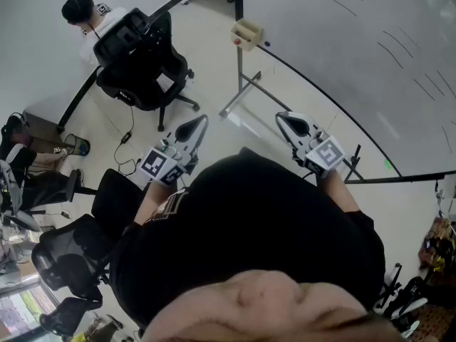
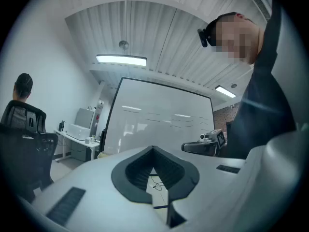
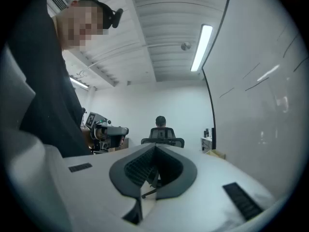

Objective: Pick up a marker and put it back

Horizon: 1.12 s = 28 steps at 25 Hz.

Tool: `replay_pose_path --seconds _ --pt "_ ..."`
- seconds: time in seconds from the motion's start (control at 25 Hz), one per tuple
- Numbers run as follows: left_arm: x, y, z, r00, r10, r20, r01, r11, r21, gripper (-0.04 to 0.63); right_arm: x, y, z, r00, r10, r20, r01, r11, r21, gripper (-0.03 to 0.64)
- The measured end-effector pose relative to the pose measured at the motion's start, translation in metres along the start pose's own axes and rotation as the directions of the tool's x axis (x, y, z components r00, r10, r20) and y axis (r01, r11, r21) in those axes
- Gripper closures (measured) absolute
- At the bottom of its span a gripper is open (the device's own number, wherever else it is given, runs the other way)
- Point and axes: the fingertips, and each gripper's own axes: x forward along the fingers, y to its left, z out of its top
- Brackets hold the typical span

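- While the left gripper [image 1: 194,128] and right gripper [image 1: 293,123] hover before the person in the head view, I'd steer the right one toward the box [image 1: 246,33] at the whiteboard [image 1: 342,70] edge, well apart. I'd guess the marker lies there, though I can't make one out.
- Left gripper view: the left gripper's jaws are together, nothing between them.
- Right gripper view: jaws together, empty; I'd open them before reaching in.
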Motion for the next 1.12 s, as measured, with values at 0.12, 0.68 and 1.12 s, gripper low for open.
replay_pose_path --seconds 0.12,0.68,1.12 --pt "0.017 -0.010 -0.003 1.000 -0.005 0.001 0.005 1.000 0.008 0.603 -0.018 -0.014 -0.001 1.000 -0.009 0.005 0.009 1.000 0.003 0.620" --pt "0.098 -0.031 -0.021 1.000 0.012 -0.010 -0.012 1.000 0.014 0.603 -0.081 -0.093 -0.016 0.997 -0.025 -0.070 0.025 1.000 0.000 0.620" --pt "0.101 0.083 -0.028 0.999 -0.045 -0.013 0.045 0.999 -0.011 0.603 0.054 -0.131 -0.019 0.991 -0.067 -0.117 0.059 0.996 -0.071 0.617"
